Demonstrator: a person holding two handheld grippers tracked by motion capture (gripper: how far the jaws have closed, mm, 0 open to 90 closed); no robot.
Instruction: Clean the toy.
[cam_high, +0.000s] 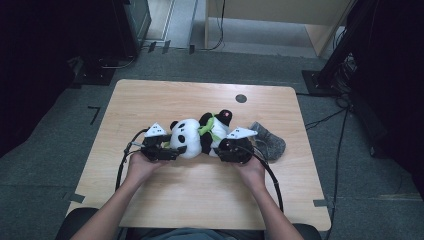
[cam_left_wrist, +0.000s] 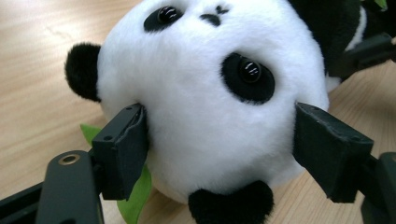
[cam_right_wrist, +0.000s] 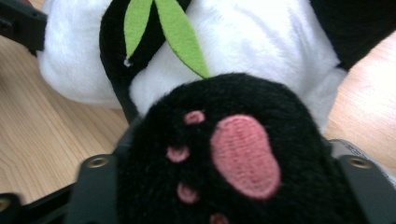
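A plush panda (cam_high: 192, 137) lies on its side at the middle of the wooden bench (cam_high: 200, 200), head toward the person's left, feet toward the right. The left tongs (cam_high: 172, 150), held in the left hand (cam_high: 140, 167), straddle the panda's head (cam_left_wrist: 205, 93): in the left gripper view one black pad (cam_left_wrist: 126, 149) presses into the white fur beside the cheek, while the other pad (cam_left_wrist: 327, 149) stands at the far side of the head, at most brushing the fur. These jaws are partly open and the head is not clamped. The right tongs (cam_high: 227, 150), held in the right hand (cam_high: 252, 172), are at the panda's lower end. In the right gripper view a black foot with a pink sole patch (cam_right_wrist: 243, 154) sits between the jaws, fur bulging over both sides; the jaws stand about half closed and appear to grip this foot. Green felt leaves (cam_right_wrist: 173, 32) lie across the white belly. A grey felt item (cam_high: 267, 140) rests on the bench just right of the panda, beside the right tongs. A dark round spot (cam_high: 241, 98) marks the bench top farther back.
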